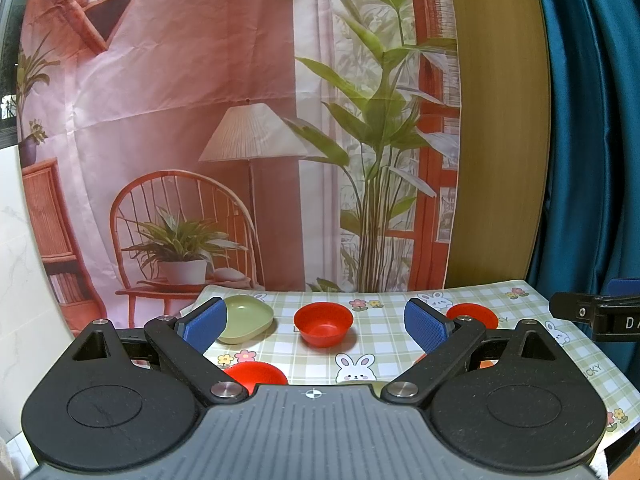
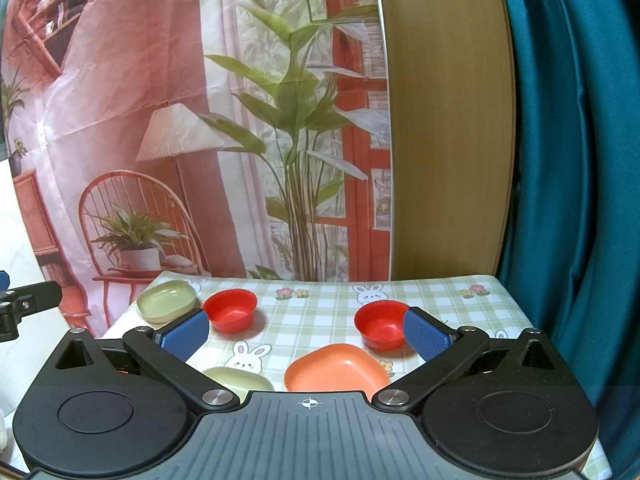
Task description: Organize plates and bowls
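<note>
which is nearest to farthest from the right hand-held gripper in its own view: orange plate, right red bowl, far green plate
1. Orange rounded plastic plate, just ahead, centre.
2. Red round plastic bowl, beside the right finger.
3. Pale green rounded plastic plate, far left corner of the table.

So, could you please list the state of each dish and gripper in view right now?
Left gripper: jaws open, empty.
Right gripper: jaws open, empty.
Far green plate: upright, empty.
Near green plate: upright, partly hidden.
Orange plate: upright, empty.
Left red bowl: upright, empty.
Right red bowl: upright, empty.
</note>
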